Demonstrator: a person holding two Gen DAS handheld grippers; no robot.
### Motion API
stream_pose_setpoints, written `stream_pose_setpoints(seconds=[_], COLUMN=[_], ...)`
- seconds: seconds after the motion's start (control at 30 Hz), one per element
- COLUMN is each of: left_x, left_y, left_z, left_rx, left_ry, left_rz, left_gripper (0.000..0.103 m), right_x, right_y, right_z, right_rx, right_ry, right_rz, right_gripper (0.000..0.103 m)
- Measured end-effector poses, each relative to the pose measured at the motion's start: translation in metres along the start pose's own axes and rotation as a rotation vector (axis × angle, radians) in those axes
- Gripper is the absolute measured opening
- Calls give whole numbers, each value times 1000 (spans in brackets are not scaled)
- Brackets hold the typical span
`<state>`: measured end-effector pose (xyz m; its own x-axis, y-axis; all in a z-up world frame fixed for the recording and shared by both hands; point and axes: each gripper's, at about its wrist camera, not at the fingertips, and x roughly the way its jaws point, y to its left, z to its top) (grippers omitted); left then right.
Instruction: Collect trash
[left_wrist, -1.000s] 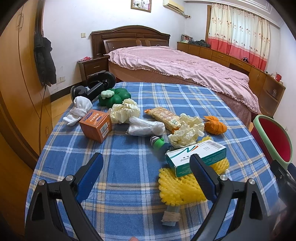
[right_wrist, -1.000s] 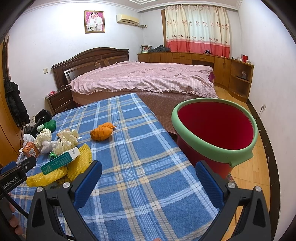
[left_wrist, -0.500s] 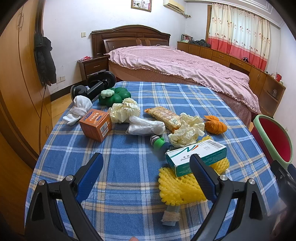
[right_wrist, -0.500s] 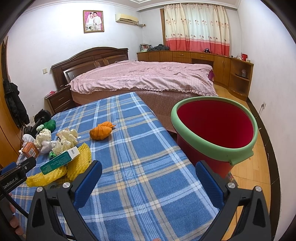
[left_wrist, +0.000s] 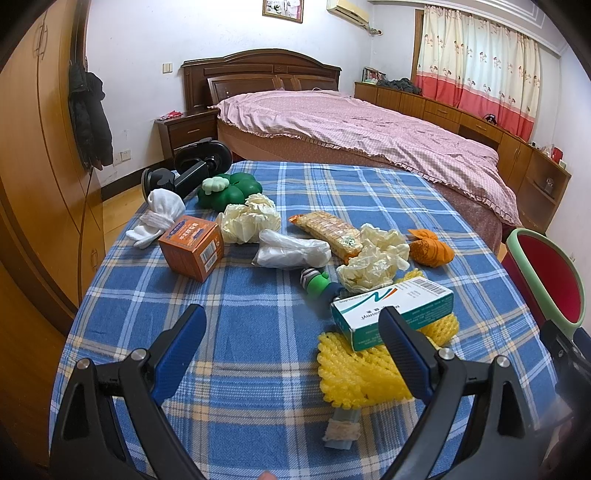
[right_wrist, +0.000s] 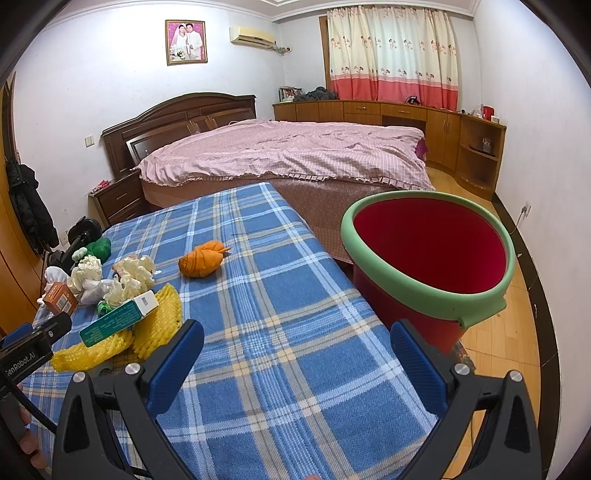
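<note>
Tablecloth (left_wrist: 229, 295): trash (left_wrist: 391, 306) beyond left tongs (left_wrist: 291, 345)

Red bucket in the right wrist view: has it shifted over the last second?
No. The red bucket sits in the same spot beside the blue plaid table, below the bed.

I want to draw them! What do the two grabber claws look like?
Both look alike: the left gripper and right gripper each have a black, triangle-shaped frame with silver bolts and two flat blue ribbed pads. The left one's body carries white lettering and a thin black cable.
</note>
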<state>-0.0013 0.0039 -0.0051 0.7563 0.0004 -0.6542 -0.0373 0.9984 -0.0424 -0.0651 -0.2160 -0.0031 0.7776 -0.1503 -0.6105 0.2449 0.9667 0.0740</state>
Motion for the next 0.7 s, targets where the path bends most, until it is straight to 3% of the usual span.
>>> stream_pose_setpoints(seconds=[0.7], left_x=[2], left_y=[5], left_z=[-2], left_rx=[-6], left_ry=[-5], left_rz=[6], left_gripper=[95], right_x=[3], right_y=[0], right_z=[-3], right_rx=[9], right_ry=[8], right_rz=[-2], right_gripper=[103])
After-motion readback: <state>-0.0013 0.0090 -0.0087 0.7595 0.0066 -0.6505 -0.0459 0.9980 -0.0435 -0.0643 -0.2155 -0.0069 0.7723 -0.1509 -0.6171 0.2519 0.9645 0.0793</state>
